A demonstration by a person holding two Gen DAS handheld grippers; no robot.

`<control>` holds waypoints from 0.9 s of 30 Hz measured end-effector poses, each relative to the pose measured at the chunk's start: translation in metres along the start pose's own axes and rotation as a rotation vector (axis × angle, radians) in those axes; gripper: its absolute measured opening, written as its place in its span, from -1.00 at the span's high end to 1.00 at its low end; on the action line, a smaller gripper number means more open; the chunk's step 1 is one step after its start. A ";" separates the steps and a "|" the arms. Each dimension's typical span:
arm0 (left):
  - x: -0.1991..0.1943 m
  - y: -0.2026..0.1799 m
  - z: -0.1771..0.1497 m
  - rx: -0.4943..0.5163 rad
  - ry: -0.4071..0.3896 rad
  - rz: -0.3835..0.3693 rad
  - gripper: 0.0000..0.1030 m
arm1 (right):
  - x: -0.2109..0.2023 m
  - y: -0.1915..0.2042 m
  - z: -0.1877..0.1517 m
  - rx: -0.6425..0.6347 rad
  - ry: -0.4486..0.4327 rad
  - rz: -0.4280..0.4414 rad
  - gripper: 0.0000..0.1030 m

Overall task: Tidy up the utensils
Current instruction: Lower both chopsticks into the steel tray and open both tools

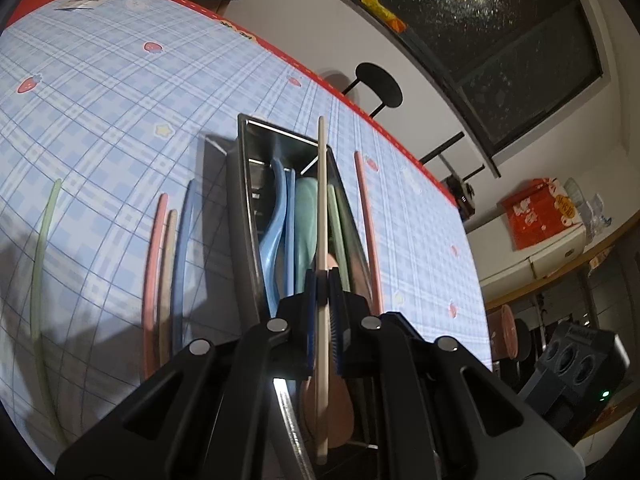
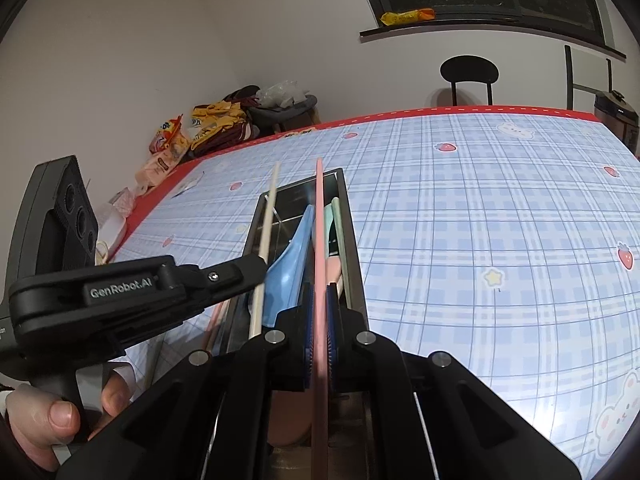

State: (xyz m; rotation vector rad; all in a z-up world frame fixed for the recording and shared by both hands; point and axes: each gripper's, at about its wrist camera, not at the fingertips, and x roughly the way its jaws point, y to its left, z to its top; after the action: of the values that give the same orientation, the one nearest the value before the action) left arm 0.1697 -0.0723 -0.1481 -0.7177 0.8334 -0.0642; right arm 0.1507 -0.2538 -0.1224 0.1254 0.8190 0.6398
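Right wrist view: both grippers over the steel utensil tray [image 2: 354,240], frame centre.
Right gripper [image 2: 319,300] clamps a pink chopstick [image 2: 319,216]; left gripper [image 2: 262,270] clamps a cream chopstick [image 2: 269,216]. Both look light, stiff, slippery; mid-shaft holds suit.

Two grippers are seen, left gripper [image 1: 322,280] and right gripper [image 2: 319,292], each clamped on one chopstick. One metal tray [image 1: 244,184] is counted. Five chopsticks are left lying on the cloth.
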 end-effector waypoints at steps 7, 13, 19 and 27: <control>0.000 0.001 -0.005 0.019 0.017 0.024 0.80 | 0.001 0.000 -0.001 -0.004 0.010 -0.009 0.87; -0.004 -0.002 -0.004 0.055 0.013 0.052 0.58 | 0.001 0.001 -0.001 -0.003 0.008 -0.014 0.86; -0.033 -0.012 0.006 0.149 -0.068 0.061 0.38 | -0.011 0.004 0.004 -0.009 -0.048 0.011 0.76; -0.096 -0.006 0.017 0.369 -0.223 0.173 -0.18 | -0.026 0.009 0.007 -0.028 -0.147 -0.093 -0.83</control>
State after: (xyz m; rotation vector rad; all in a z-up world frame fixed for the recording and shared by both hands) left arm 0.1171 -0.0363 -0.0737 -0.2970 0.6425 0.0172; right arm 0.1383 -0.2602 -0.0974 0.1071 0.6697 0.5472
